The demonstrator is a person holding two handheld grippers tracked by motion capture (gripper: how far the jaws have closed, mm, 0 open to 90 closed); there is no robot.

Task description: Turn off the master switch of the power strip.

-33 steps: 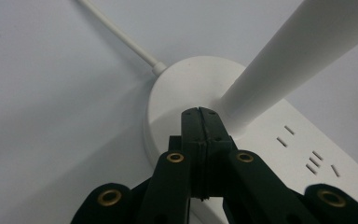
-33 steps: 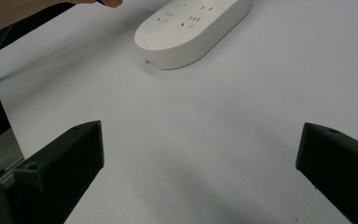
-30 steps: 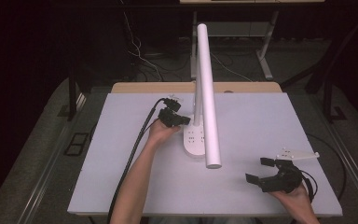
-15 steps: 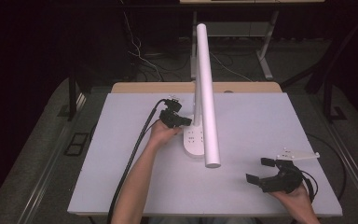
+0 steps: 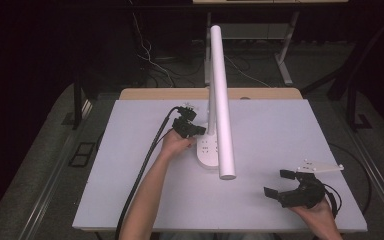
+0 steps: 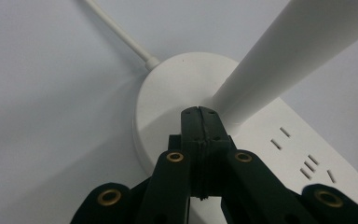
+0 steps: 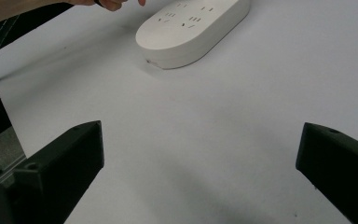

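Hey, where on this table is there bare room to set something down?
The table is bare along its left side beyond the left gripper, and across the far right corner. There is room in front too, between the lamp base and the right gripper. It is crowded mid-table around the lamp.

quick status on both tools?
Left tool: closed, tip against the lamp base, nothing gripped.
Right tool: open, empty.

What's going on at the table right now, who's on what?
A person works a white desk lamp whose oval base carries power sockets. The left gripper, jaws shut, has its tips against the base beside the lamp's stem, as if pressing there. The right gripper is open above the table near the front right, apart from the lamp, holding nothing.
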